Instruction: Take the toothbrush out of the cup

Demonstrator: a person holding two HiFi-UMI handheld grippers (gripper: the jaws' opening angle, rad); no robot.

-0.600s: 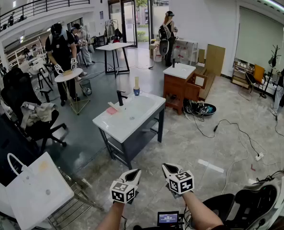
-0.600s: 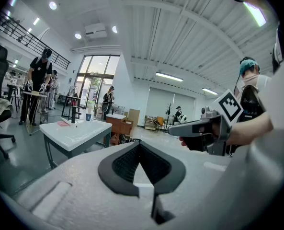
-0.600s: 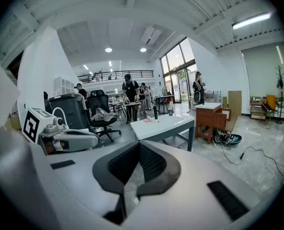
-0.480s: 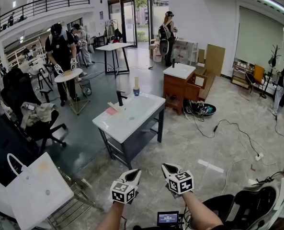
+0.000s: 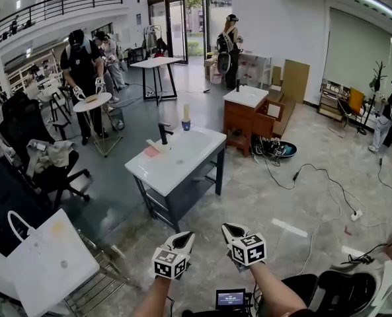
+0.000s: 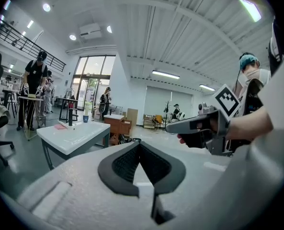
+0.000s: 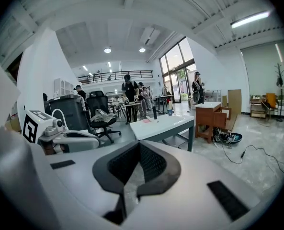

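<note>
Whole head view has slid a bit since earlier: white sink worktop (image 5: 182, 165) now sits slightly further left, and both claws have barely shifted at the bottom edge. Left claw (image 5: 182, 238): tips together, nothing between them. Right claw (image 5: 231, 230): tips together, also empty. Both are held in the air over the floor, well apart from the worktop. Blue cup (image 5: 186, 125) stands at the worktop's far edge, near the black faucet (image 5: 162, 133). Toothbrush (image 5: 186, 112) is upright inside the cup. Pink item (image 5: 150, 151) lies on the left rim, too small to tell what.
</note>
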